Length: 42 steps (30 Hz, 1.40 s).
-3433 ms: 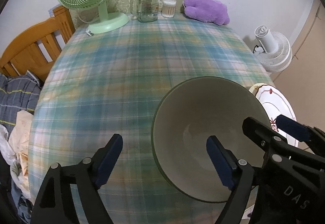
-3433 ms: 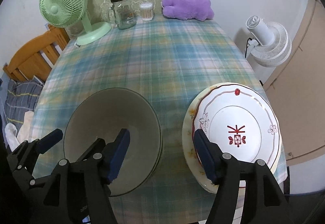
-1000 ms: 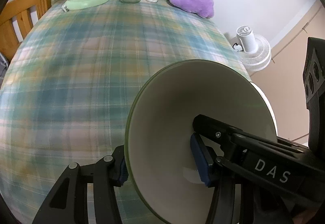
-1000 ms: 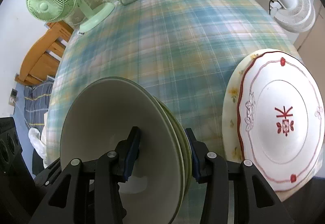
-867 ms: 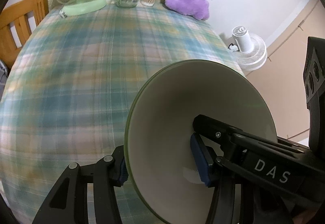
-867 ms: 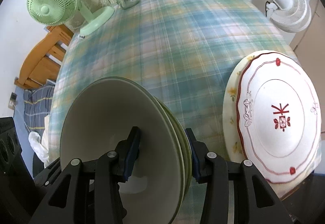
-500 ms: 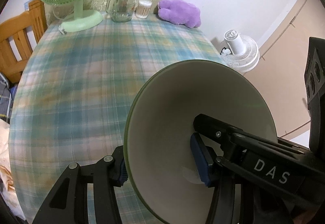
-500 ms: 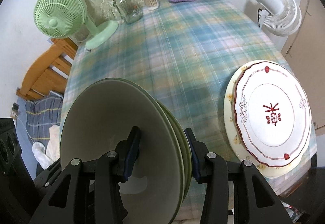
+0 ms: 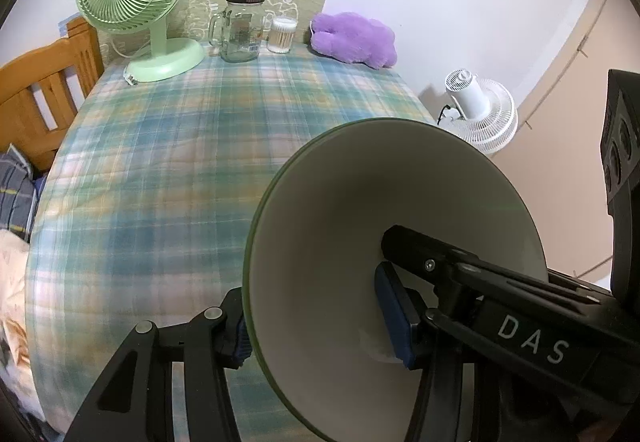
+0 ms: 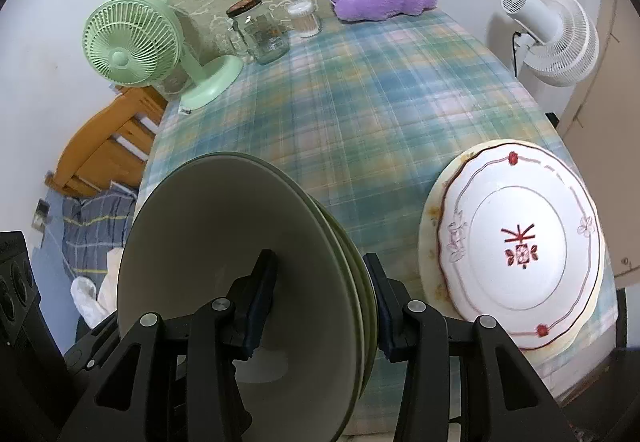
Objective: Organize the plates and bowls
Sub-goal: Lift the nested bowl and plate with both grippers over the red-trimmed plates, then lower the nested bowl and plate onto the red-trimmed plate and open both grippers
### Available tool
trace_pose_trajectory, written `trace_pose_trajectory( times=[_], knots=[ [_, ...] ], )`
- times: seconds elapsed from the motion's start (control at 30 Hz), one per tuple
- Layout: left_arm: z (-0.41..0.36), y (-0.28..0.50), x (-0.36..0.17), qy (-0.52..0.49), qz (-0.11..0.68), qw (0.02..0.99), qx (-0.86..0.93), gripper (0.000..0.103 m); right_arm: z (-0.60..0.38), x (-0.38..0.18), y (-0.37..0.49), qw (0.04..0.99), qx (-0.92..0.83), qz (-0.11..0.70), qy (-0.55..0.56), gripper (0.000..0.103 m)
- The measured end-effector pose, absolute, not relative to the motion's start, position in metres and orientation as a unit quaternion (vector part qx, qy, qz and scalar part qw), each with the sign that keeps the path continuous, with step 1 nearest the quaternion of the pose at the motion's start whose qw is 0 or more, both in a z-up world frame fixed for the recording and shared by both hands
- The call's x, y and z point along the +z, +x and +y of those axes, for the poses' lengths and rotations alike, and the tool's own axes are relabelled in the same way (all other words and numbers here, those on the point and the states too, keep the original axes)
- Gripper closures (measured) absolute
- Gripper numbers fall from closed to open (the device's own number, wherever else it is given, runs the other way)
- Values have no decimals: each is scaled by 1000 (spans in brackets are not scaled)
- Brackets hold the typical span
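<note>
While both hand-held grippers, left hand-held gripper (image 9: 320, 326) and right hand-held gripper (image 10: 320, 306), are clamping opposite rims of bowl stack (image 10: 240, 262), stack now riding higher above desk (image 9: 168, 161) than a second ago. Plates (image 10: 516, 242) sitting at desk's right edge. Transfer likely underway.

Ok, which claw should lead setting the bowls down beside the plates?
Right, probably. The right claw clamps the green bowls with the plates in clear view just to its right; from the left claw, the bowls hide them.
</note>
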State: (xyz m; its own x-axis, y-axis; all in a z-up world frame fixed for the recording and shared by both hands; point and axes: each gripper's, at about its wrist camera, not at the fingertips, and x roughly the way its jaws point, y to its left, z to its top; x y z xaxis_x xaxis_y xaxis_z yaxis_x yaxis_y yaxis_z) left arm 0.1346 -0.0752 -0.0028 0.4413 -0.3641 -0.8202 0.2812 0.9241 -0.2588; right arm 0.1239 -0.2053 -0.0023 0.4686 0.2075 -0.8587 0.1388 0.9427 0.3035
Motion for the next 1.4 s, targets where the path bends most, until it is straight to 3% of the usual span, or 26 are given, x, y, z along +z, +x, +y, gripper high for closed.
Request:
trace_pose_trajectory(
  times=[0.83, 1.4],
  knots=[
    [-180, 117, -1, -68, 483, 857, -164, 49, -310, 5, 114, 844, 46, 515, 141, 57],
    [-244, 123, -27, -78, 513, 841, -155, 49, -378, -21, 121, 828, 43, 543, 136, 57]
  ],
)
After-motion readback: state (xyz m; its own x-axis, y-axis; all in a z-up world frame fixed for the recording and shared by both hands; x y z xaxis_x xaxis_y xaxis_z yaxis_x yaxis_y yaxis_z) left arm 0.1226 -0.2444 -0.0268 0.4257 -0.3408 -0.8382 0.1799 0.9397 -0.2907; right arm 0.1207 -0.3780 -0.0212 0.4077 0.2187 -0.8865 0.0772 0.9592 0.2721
